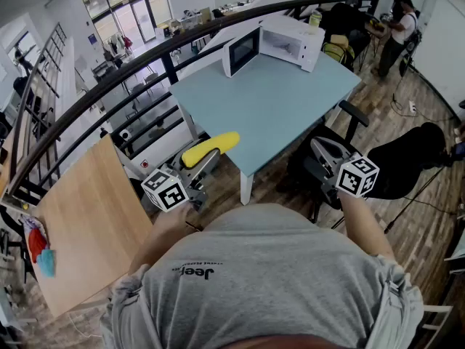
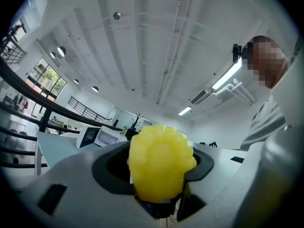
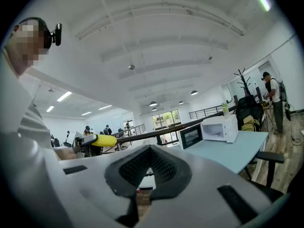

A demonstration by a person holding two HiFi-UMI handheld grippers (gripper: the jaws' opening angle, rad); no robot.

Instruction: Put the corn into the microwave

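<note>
The light blue bench (image 1: pixel 276 115) stands ahead of the person. A white microwave (image 1: pixel 290 42) sits at its far corner, and its door (image 1: pixel 242 51) is swung open toward the bench's left edge. The left gripper (image 1: pixel 205 160) is held level beside the bench's near left edge, with its jaws clamped round the corn. The right gripper (image 1: pixel 318 155) hangs off the near right edge, its jaws closed on nothing. The yellow corn (image 1: pixel 211 148) lies lengthwise in the left gripper, well apart from the microwave.
</note>
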